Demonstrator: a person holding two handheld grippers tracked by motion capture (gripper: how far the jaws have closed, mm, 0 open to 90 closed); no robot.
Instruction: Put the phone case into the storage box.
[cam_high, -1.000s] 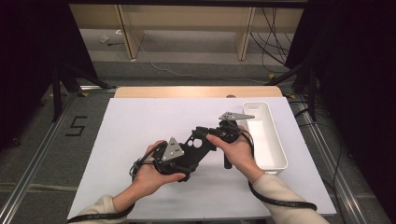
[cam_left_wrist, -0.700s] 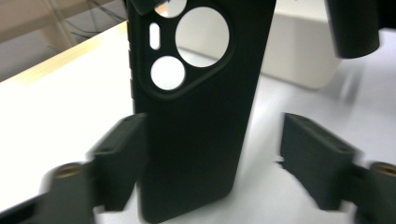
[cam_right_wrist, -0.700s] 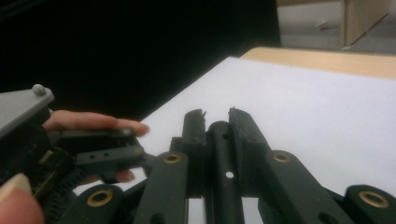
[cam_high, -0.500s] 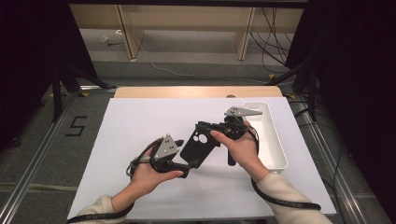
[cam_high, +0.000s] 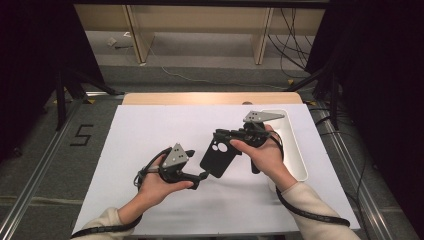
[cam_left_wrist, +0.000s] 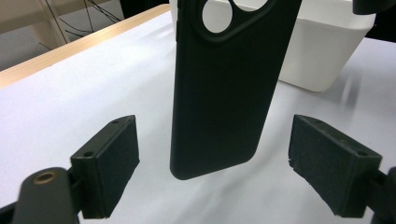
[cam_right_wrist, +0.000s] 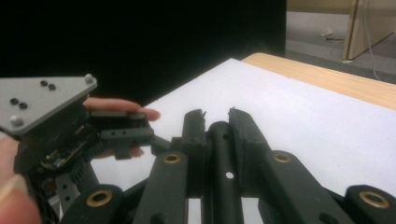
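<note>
The right claw (cam_high: 222, 136) is clenched on the top edge of a black phone case (cam_high: 218, 157), its jaws having just drawn tighter; in the right gripper view the case shows edge-on as a thin dark bar (cam_right_wrist: 220, 158) pinched between the two pads, its lower part cut off by the frame. The case hangs from that grip, tilted, above the white bench (cam_high: 150, 130). Below and to the left of it, the left claw (cam_left_wrist: 224, 172) is released, its jaws standing wide on either side of the case's lower end without touching it. The case's camera cutout is cropped at the top of the left gripper view. Just beyond the right hand (cam_high: 262, 152) sits a white tray (cam_high: 295, 150), partly hidden behind it.
</note>
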